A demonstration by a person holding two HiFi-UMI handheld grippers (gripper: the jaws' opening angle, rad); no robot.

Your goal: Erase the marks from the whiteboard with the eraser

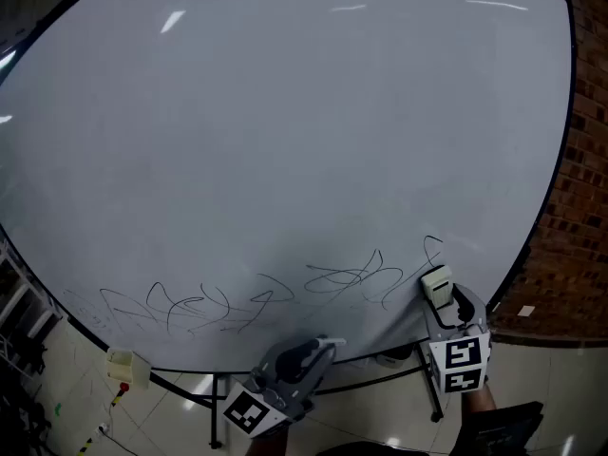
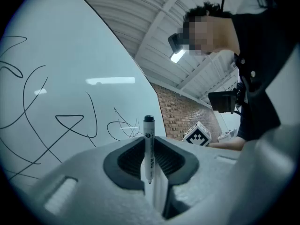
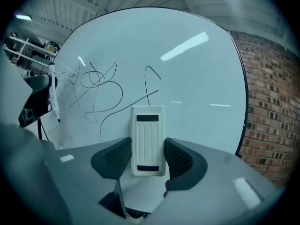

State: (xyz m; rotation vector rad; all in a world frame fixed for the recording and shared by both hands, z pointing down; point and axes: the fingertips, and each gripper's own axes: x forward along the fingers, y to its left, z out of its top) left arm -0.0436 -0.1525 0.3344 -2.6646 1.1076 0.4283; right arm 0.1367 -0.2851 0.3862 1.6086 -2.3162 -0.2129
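the right gripper (image 3: pixel 149 159) has its jaws pressed against both sides of the cream eraser (image 3: pixel 148 139), which stands upright between them and points at the whiteboard (image 3: pixel 197 74). whether the eraser touches the board is unclear. black scribbled marks (image 3: pixel 101 90) run ahead of this gripper and off to its left. the left gripper (image 2: pixel 150 161) has its jaws pinched nearly together on a thin marker (image 2: pixel 149 146), black cap at the far end. more marks lie ahead and to its left, and a brick wall (image 2: pixel 180 114) rises ahead to its right.
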